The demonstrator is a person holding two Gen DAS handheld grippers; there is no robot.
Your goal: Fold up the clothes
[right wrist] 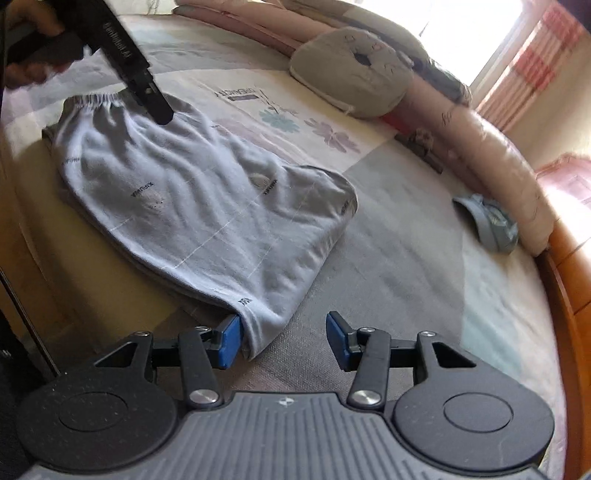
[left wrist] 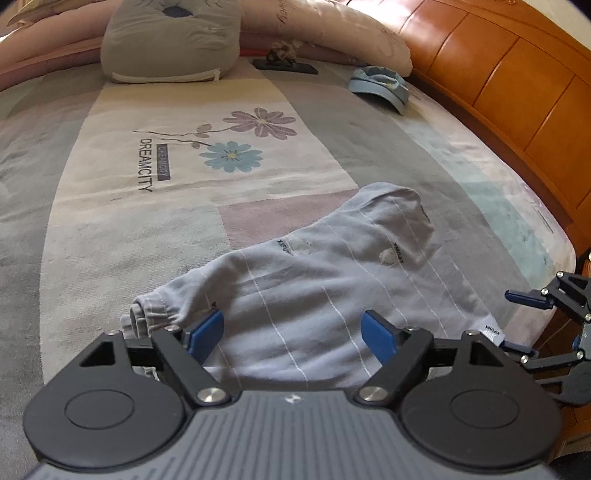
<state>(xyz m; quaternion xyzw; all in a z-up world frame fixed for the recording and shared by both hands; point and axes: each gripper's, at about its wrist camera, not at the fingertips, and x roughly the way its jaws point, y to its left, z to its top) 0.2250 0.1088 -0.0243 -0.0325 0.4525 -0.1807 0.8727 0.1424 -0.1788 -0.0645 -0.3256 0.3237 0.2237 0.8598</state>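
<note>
Folded grey garment (right wrist: 207, 206), waistband leftward

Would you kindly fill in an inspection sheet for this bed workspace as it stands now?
Surface: bedspread, patchwork with flower print, lightly wrinkled.
Job's things: grey garment, partly folded, elastic band at one end.
Clutter: blue cap; grey pillow; dark flat object near the pillows.
Grippers: left tool open over the garment; right tool open, one pad touching the garment's corner.
Cables: nothing seen.
Surroundings: wooden bed frame; rolled pink bedding; bright window.
</note>
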